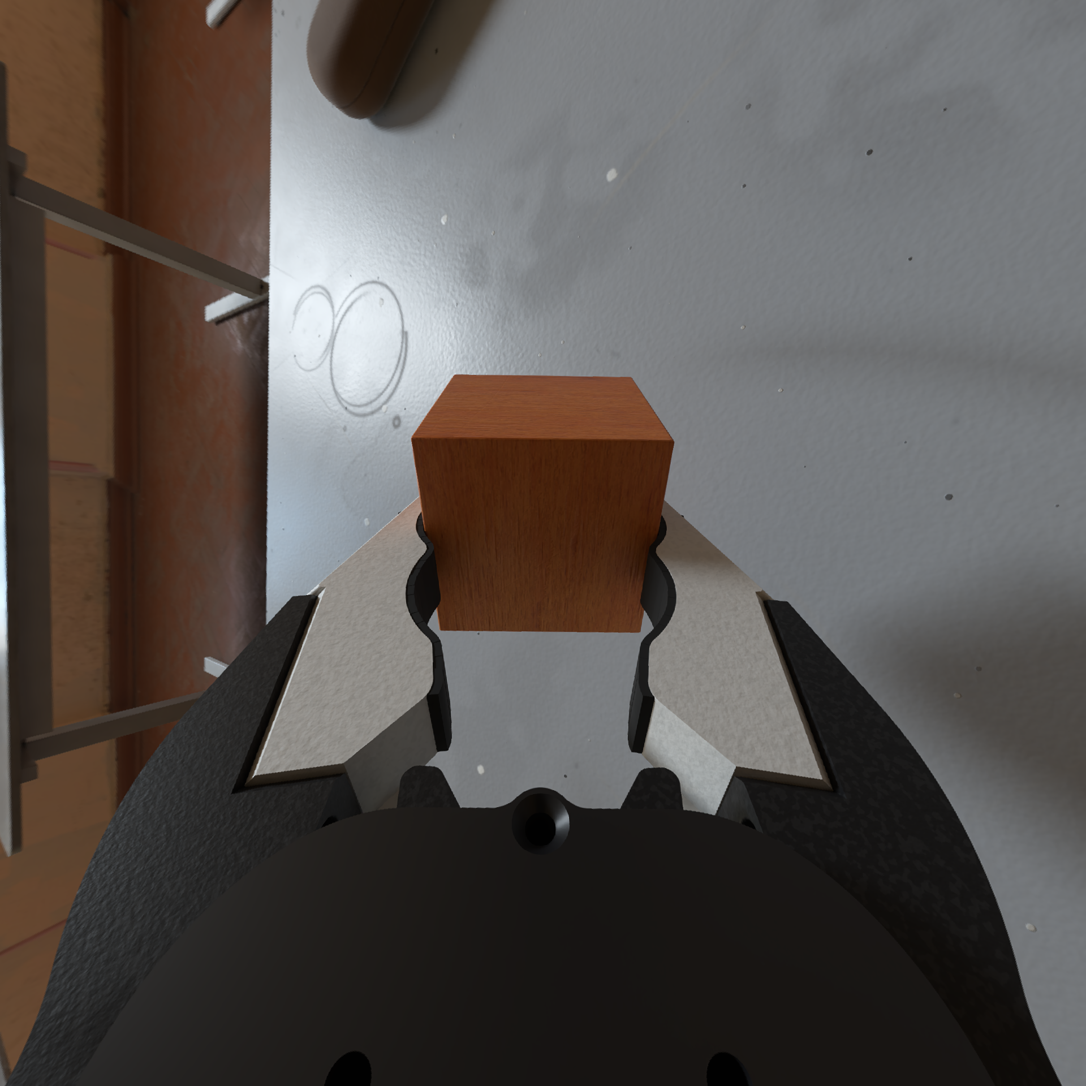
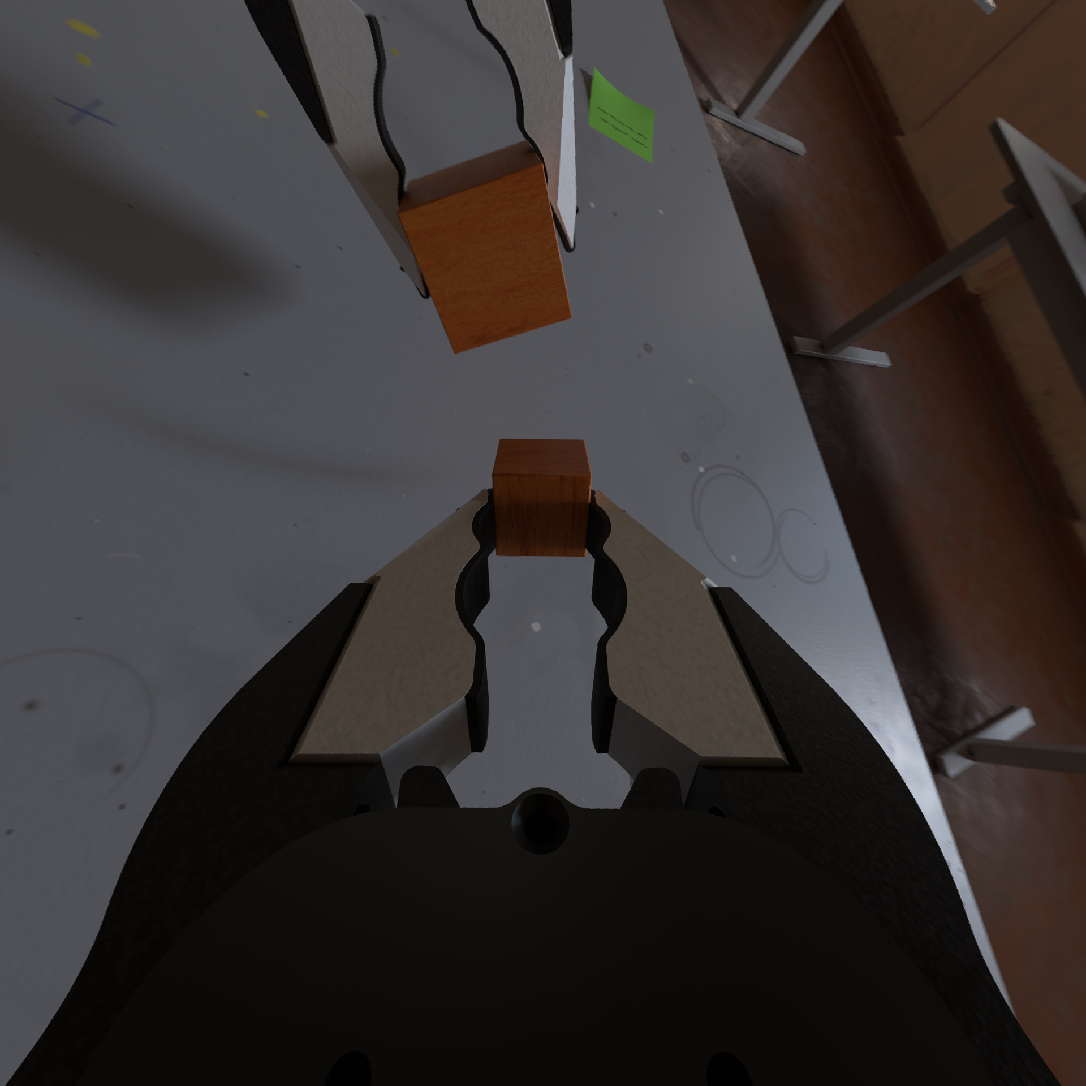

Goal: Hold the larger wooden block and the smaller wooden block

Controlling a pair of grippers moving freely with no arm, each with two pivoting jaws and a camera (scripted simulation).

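In the left wrist view my left gripper (image 1: 542, 523) is shut on the larger wooden block (image 1: 538, 517), a reddish-brown block held between the fingertips above the grey table (image 1: 764, 294). In the right wrist view my right gripper (image 2: 540, 505) is shut on the smaller wooden block (image 2: 540, 505), a small brown cube at the fingertips. The left gripper (image 2: 493, 258) also shows at the top of the right wrist view, a short way ahead of the small cube, with the larger block (image 2: 488, 247) between its fingers. Both blocks are off the table.
A brown oblong case (image 1: 376, 53) lies at the far end of the table in the left wrist view. A green sticky note (image 2: 622, 114) lies near the table edge in the right wrist view. Metal table legs (image 2: 917, 282) and brown floor lie beyond the edge.
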